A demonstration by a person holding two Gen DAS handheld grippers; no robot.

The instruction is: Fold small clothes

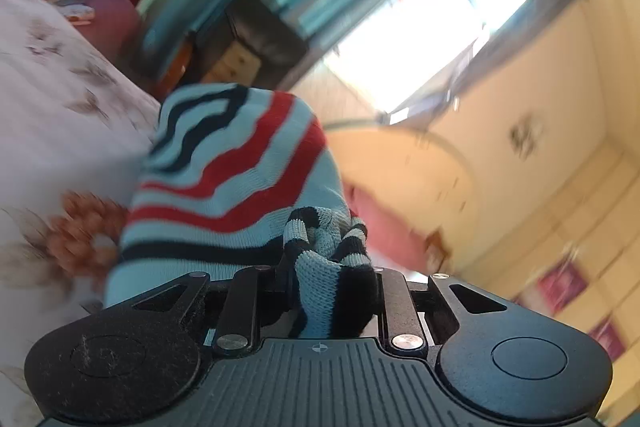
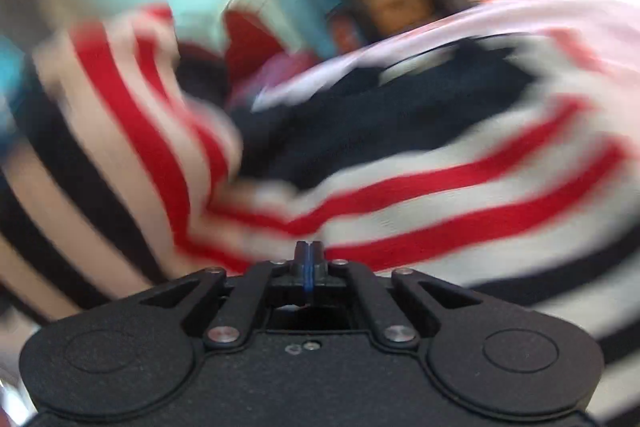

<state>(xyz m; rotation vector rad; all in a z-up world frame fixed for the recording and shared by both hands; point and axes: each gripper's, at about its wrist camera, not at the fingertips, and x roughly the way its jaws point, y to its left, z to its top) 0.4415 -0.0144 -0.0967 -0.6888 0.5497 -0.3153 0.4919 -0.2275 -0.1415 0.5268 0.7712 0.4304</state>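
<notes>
1. The left gripper [image 1: 332, 291] is clamped on a bunched ribbed cuff [image 1: 332, 267] of the striped garment [image 1: 224, 179]; the knit fills the gap between the jaws, and the fingertips themselves are hidden under it.
2. Ahead of and to the left of that gripper, the garment rises in a rounded fold of light blue cloth crossed by red and dark navy stripes. Its lower edge lies just against the gripper's left linkage.
3. Further left of the left gripper is a floral bedsheet [image 1: 60, 99], pale with brown and orange flowers. Whether the garment rests on it or hangs above it cannot be told.
4. Ahead and to the right of the left gripper are a bright window [image 1: 432, 39] and a cream wall [image 1: 560, 155], both blurred and tilted in this view.
5. The right gripper [image 2: 309, 259] has its two fingers pressed together, with only a thin blue line between them. The striped garment [image 2: 440, 195] lies right against the tips, but the blur hides whether any cloth is caught there, so a grip cannot be confirmed.
6. In the right wrist view the garment fills the space ahead and to both sides of the gripper: pale cloth with red and navy stripes, and a dark navy patch straight ahead.
</notes>
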